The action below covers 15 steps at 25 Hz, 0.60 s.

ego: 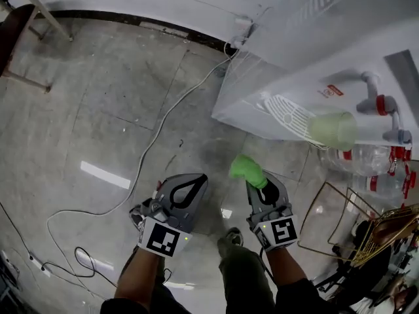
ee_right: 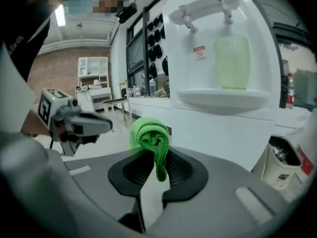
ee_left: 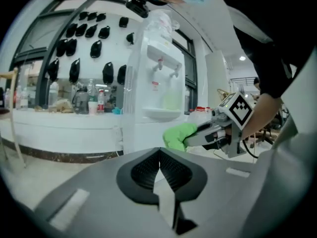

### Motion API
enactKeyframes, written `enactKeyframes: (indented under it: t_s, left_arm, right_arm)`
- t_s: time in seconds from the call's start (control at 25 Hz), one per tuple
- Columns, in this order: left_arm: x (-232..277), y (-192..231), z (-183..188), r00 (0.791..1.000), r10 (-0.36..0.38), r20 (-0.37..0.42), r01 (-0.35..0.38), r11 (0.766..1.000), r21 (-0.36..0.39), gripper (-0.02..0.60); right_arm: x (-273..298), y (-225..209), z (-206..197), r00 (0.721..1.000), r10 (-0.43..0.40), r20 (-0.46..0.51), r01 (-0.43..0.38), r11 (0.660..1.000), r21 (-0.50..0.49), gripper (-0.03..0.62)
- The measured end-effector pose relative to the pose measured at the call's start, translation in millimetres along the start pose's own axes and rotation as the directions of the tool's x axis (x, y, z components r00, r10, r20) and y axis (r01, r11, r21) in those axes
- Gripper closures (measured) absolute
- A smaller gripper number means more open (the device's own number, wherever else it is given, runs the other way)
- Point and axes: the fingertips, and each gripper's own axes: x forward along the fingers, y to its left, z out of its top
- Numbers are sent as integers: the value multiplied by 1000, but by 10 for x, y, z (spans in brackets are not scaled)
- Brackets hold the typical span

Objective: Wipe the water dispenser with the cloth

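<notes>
While my left gripper [ego: 188, 188] hangs above the floor [ego: 98, 110] with its jaws pressed together on nothing, my right gripper [ego: 258, 183] pinches the bunched green cloth [ego: 246, 169], near the white water dispenser [ego: 308, 64], whose drip tray [ego: 285, 113] holds a pale green cup [ego: 334, 129].

Workshop-like room: concrete floor [ego: 98, 103], loose cables [ego: 167, 116], cluttered counter [ee_left: 59, 125], water dispenser [ego: 308, 51].
</notes>
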Motion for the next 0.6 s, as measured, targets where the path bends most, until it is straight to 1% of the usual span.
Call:
enactKeyframes:
  t_s: [0.12,0.2,0.24,0.32,0.48,0.52,0.6]
  left_arm:
    - [-170,79,11,994,99,35,-97,994,-58,578]
    - [-331,146,63,984,167,55,-163,984,-71,578]
    - [-436,174,101,980,194,51,-190,979,-72,580]
    - [-680,208,212,974,225,32,-223,973,-60,579]
    - [-1142,306,551,970,241,-13,-241,970,-2,578]
    - [-1249,336,629,967,253,-37,-253,967,-5,578]
    - [-1444,366,754,954,280,-109,-287,956,-54,580]
  right_arm:
    - [-164,225,129,999,13,-33,-11,998,64,525]
    - [-286,368,277,998,28,-47,-24,996,82,525]
    - [-357,425,355,998,37,-53,-32,996,89,524]
    - [-519,528,510,996,56,-66,-50,994,93,525]
    - [-891,687,847,992,80,-96,-72,994,85,524]
    - [-983,714,949,991,85,-100,-76,993,85,525]
    - [-1150,751,1176,991,88,-104,-79,993,89,524]
